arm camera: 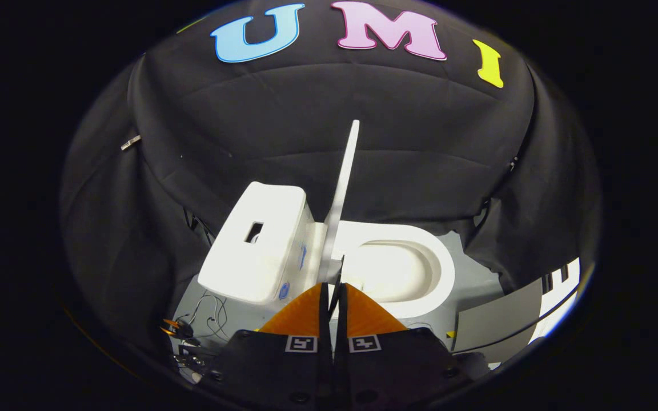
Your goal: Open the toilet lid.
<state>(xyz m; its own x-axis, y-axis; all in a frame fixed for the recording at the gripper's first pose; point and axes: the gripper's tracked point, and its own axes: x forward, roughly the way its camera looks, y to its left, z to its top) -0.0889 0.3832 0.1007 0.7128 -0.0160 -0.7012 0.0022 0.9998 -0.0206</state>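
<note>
Gripper view: claw (334,285) pinches upright toilet lid (345,182), tank (260,240) beside, cables (209,314) below.

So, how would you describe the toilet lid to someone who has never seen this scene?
Find the white toilet before the black cloth wall, with its tank on one side and the open bowl on the other. Between them stands the lid, a thin white panel seen edge-on, raised upright. The gripper is shut on its lower edge; nothing else white is so thin and tall.
</note>
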